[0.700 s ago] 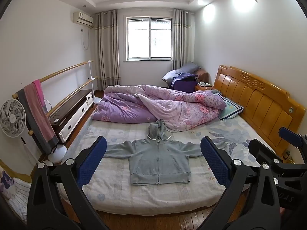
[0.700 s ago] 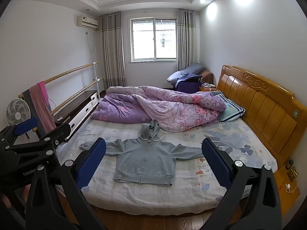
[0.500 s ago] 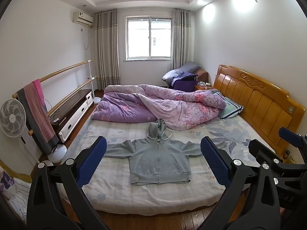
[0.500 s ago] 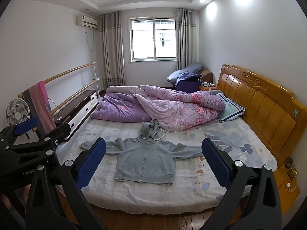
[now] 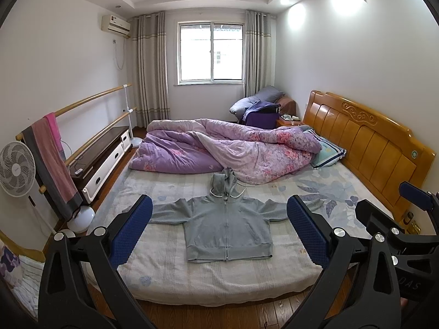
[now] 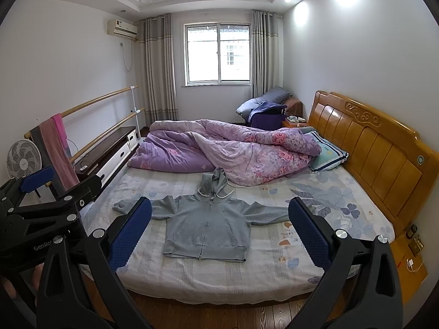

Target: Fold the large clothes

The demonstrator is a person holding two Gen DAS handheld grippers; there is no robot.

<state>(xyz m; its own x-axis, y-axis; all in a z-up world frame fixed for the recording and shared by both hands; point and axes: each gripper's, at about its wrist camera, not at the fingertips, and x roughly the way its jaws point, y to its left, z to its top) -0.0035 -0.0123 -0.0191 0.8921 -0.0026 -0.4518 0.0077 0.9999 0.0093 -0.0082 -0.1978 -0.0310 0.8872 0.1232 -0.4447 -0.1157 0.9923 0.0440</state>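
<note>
Almost nothing has moved since the earlier frames: both views frame the bed as before, and the hoodie lies where it lay

In the left wrist view, the left hand-held gripper [image 5: 219, 229] fills the lower part of the frame, held level above the foot of the bed [image 5: 170, 271] and well short of it, its blue-padded fingers [image 5: 131, 233] spread wide with nothing between them. At the lower right edge of that frame the right hand-held gripper [image 5: 395, 233] shows from the side, just beside the left one

In the right wrist view, the left tool appears at the lower left edge, and the right hand-held gripper [image 6: 219, 230] takes the lower middle, likewise released, pads far apart and grasping nothing, pointed at the bed from off its near edge

The grey hoodie [image 5: 226, 227] lies flat and zipped at the centre of the frame on the pale floral sheet, front up, sleeves stretched out to left and right, hood pointing toward the window and touching the rumpled purple quilt [image 5: 227, 148] heaped across the far half of the bed. At the right of the frame a striped pillow [image 5: 328, 153] rests against the wooden headboard [image 5: 370, 137]
</note>
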